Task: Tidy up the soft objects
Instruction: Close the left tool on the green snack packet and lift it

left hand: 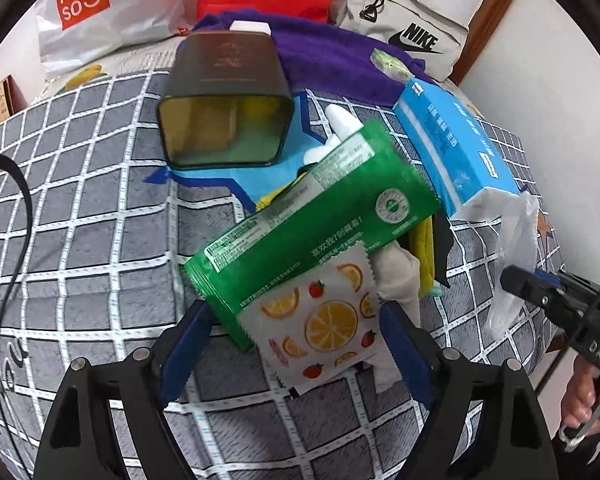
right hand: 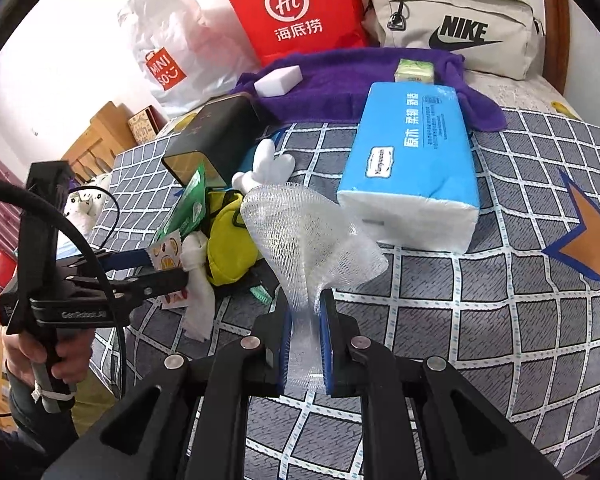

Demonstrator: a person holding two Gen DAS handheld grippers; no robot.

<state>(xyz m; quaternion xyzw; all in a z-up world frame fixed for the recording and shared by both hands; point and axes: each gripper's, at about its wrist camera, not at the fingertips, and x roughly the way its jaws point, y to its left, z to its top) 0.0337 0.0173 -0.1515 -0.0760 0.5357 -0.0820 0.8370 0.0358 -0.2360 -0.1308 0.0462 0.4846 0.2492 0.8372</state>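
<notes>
A red Haidilao paper bag (right hand: 300, 12), a white Miniso plastic bag (right hand: 168, 60) and a beige Nike pouch (right hand: 456, 24) stand along the far edge of the checked bedspread (right hand: 480, 320), against the wall.

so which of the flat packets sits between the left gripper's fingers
The orange-and-strawberry print sachet, white with fruit pictures. The green packet lies partly under it, farther away.

Tissue pack (right hand: 412, 164) right of tin (right hand: 216, 140)

bed (right hand: 480, 320), grey checked cover | on it: blue tissue pack (right hand: 412, 160); purple towel (right hand: 340, 84); dark tin (left hand: 224, 120)
</notes>
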